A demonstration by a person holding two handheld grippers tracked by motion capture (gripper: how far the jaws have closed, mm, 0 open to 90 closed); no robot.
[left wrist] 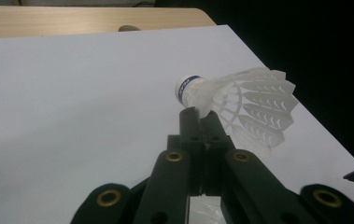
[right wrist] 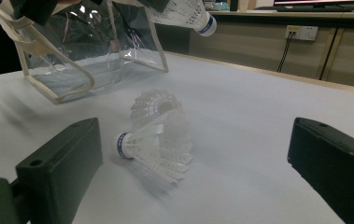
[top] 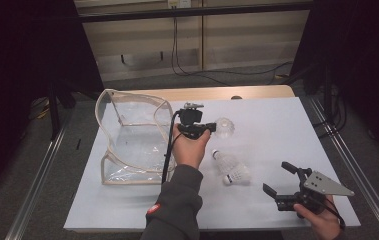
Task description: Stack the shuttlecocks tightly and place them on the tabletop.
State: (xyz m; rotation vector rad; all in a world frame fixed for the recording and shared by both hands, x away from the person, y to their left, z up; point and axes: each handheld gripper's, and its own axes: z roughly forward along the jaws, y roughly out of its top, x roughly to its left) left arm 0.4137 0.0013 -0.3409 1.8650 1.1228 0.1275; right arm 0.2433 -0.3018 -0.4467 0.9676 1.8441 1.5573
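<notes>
Two white feathered shuttlecocks lie on the white surface; the left hand-held gripper pinches a third beside a clear plastic bag. Right hand-held gripper gapes empty.

No text can be read for certain. The shuttlecock held up over the worktop has a dark blue band around its white cork with small pale lettering, too small and slanted to make out. One of the two shuttlecocks lying on the worktop carries a like blue band with tiny marks, also illegible. The sleeve bears a small red patch near the cuff with a blurred pale mark.
</notes>
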